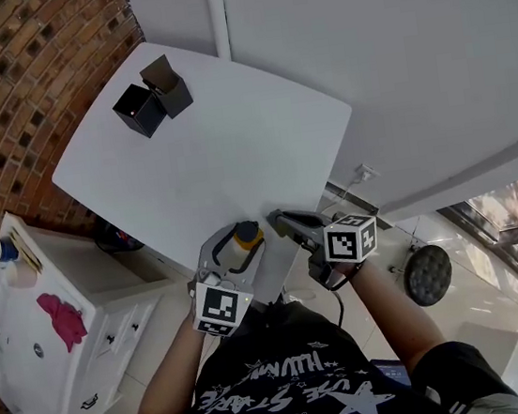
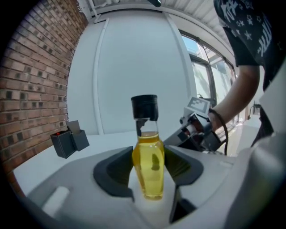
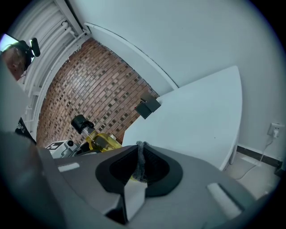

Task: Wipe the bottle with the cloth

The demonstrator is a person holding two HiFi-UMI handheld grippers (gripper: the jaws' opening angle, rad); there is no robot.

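Note:
A clear bottle (image 1: 243, 242) of yellow liquid with a black cap stands upright at the near edge of the white table (image 1: 231, 139). My left gripper (image 1: 230, 239) is around it. In the left gripper view the bottle (image 2: 149, 156) fills the gap between the dark pads (image 2: 114, 172), which touch its sides. My right gripper (image 1: 286, 219) sits just right of the bottle. In the right gripper view its pads are closed on a thin grey edge of cloth (image 3: 141, 156), and the bottle (image 3: 96, 139) shows to the left.
Two black boxes (image 1: 152, 100) stand at the table's far left corner. A white cabinet (image 1: 35, 373) with a pink rag (image 1: 62, 317) stands left of me beside the brick wall (image 1: 9, 102). A round stool (image 1: 429, 274) is on the floor to the right.

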